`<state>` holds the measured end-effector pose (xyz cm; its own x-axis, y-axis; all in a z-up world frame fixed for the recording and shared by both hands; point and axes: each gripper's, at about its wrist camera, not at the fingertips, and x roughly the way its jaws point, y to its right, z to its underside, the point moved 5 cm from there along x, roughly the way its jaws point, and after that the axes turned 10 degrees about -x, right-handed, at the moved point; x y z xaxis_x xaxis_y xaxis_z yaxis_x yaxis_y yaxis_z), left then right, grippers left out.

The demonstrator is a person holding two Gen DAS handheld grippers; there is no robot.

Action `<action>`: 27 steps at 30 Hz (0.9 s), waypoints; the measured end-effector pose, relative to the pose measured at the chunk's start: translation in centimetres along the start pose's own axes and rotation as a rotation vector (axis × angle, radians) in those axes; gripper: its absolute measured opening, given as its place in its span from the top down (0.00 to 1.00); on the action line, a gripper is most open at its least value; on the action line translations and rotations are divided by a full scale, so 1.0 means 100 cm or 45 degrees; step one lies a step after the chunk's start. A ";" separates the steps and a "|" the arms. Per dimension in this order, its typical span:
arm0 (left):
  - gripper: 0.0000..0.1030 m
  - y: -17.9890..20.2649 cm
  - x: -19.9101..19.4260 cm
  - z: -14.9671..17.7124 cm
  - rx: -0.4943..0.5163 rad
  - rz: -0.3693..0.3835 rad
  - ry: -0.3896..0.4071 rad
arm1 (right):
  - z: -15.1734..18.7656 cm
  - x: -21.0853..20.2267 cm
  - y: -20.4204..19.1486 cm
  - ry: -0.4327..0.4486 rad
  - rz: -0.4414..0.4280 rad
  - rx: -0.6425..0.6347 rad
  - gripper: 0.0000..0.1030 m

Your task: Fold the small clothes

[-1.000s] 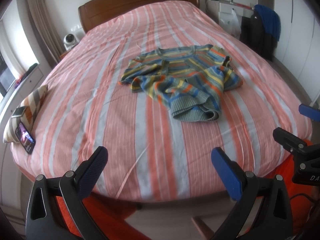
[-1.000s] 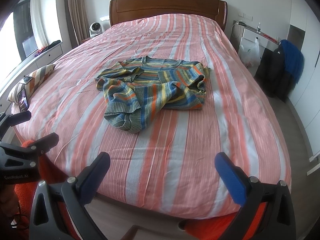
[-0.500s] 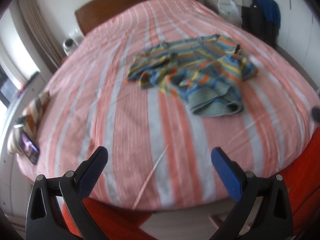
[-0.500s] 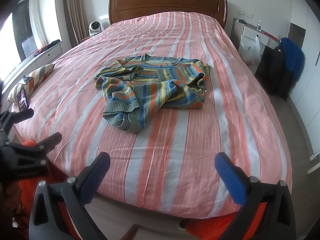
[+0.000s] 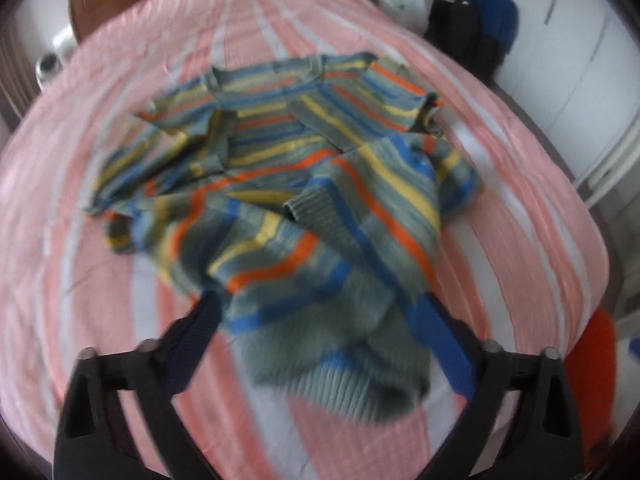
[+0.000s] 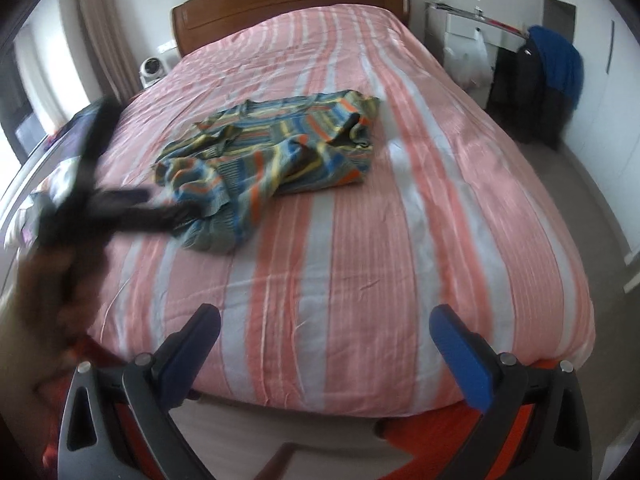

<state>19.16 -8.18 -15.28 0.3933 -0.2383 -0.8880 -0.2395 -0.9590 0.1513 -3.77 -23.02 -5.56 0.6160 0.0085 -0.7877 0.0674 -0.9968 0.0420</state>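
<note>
The striped sweater (image 6: 272, 160) lies crumpled on the pink striped bed cover (image 6: 420, 240), toward the side of the bed that my left hand works from, with its neckline toward the wooden headboard (image 6: 288, 4) and its ribbed hem bunched toward the foot of the bed. Its long axis runs roughly from headboard to foot, slightly skewed.

My left gripper (image 5: 320, 336) is the nearer tool by far. In the left wrist view the bunched hem sits directly between its two blue pads (image 5: 440, 344), and the sweater body extends ahead of the gripper and away from me. The jaws have just been closing, with the hem fabric between them. The picture is blurred, so I cannot confirm that the pads press the cloth; I treat the jaws as released and straddling the hem. In the right wrist view the same gripper (image 6: 168, 210) appears as a dark smear reaching in from the left, its tip at the near edge of the sweater.

My right gripper (image 6: 324, 332) stands released over the foot of the bed. Nothing is between its pads. The sweater lies well apart from it, ahead and to its left.

Judgement: the coming move depends on the left jaws meeting on the hem.
</note>
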 end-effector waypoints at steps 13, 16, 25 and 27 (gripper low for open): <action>0.92 -0.094 -0.093 0.075 -0.389 0.207 -0.005 | 0.011 0.006 0.022 -0.022 0.046 0.048 0.00; 0.92 -0.118 -0.100 0.112 -0.480 0.218 -0.059 | 0.005 0.012 0.015 -0.024 0.021 0.019 0.00; 0.92 -0.129 -0.082 0.153 -0.550 0.210 -0.054 | -0.106 0.076 -0.046 0.012 -0.209 -0.320 0.00; 0.92 -0.131 -0.079 0.150 -0.560 0.214 -0.049 | -0.132 0.117 -0.065 -0.059 -0.267 -0.288 0.00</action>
<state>5.83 8.52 -16.79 0.3458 -0.3977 -0.8499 0.1053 -0.8836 0.4563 13.36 -15.37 -6.91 0.5343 0.2033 -0.8205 0.3654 -0.9308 0.0073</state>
